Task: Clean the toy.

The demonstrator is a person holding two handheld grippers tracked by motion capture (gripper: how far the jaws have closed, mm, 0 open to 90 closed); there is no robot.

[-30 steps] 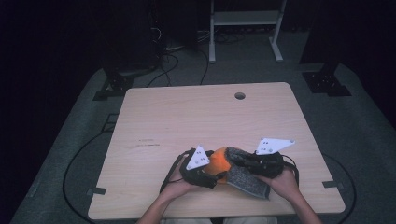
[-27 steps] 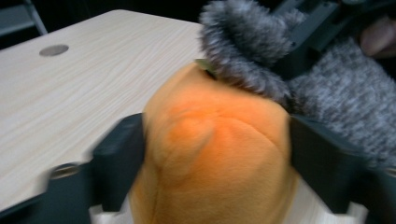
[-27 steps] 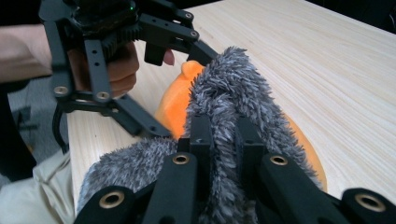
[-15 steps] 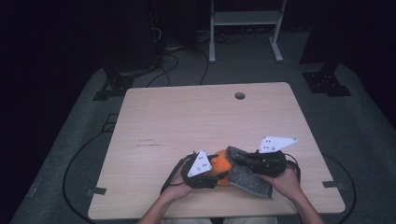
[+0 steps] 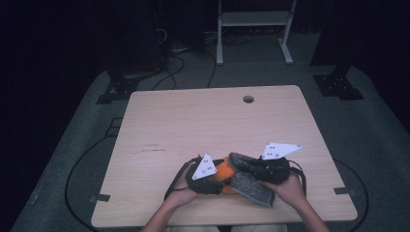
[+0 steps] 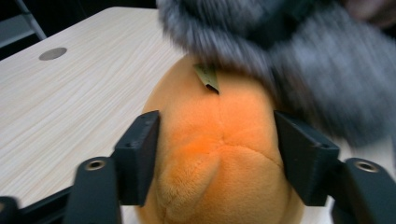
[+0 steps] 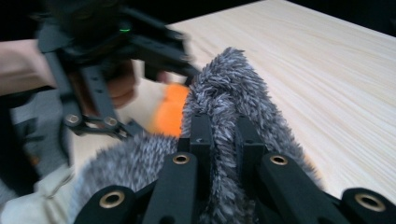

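An orange plush toy [image 5: 226,170] lies near the table's front edge between both hands. My left gripper [image 5: 220,180] is shut on it. In the left gripper view the black pads [image 6: 140,154] press on both sides of the plush [image 6: 219,121]. These jaws have just been closing on it and then eased slightly wider. A grey furry piece [image 5: 251,187] drapes over the plush from the right. My right gripper [image 5: 241,163] is shut on a fold of that fur [image 7: 229,79], which stands up between its jaws [image 7: 223,126]. The orange plush [image 7: 169,112] peeks out behind it.
The light wooden table [image 5: 203,121] has a round cable hole [image 5: 248,99] at its far side. Beyond it stand a white frame [image 5: 254,29] and black stands [image 5: 116,89] on the grey floor, with cables [image 5: 77,164] around the table's left side.
Less of the orange plush shows beside the left gripper than a second ago. Both hands keep their place at the table's front edge.
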